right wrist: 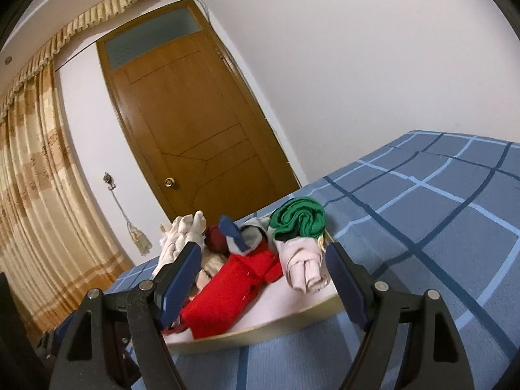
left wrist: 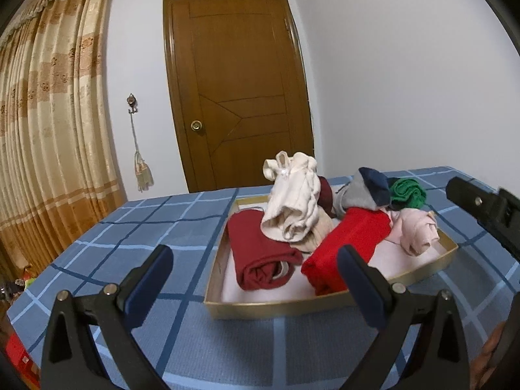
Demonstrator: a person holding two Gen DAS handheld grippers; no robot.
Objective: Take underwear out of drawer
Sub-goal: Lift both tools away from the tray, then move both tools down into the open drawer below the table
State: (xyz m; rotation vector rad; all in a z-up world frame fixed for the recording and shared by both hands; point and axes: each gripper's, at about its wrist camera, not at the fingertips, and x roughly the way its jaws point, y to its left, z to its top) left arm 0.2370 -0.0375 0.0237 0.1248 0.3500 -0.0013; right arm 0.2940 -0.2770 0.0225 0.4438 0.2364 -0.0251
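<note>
A bed (left wrist: pixel 130 237) with a blue checked cover fills the lower part of both views, with a wooden door (left wrist: pixel 234 91) and a gold curtain (left wrist: pixel 42 130) behind it. On the cover sits a shallow tan drawer (left wrist: pixel 256 308), an open tray lined white. Rolled and bundled underwear fills it: a dark red roll (left wrist: pixel 260 256) at the near left, a bright red roll (left wrist: pixel 347 247) beside it, a cream bundle (left wrist: pixel 292 208) piled on top, a pale pink roll (left wrist: pixel 416 230) at the right, and a grey-and-navy piece (left wrist: pixel 370 188) and a green roll (left wrist: pixel 408 193) at the back.

The left gripper (left wrist: pixel 256 276) hangs in front of the drawer's near edge, jaws spread wide, nothing between them. The right gripper (right wrist: pixel 263 273) points at the drawer from its right end, jaws likewise wide apart and holding nothing; the bright red and pink rolls lie beyond its fingertips.
</note>
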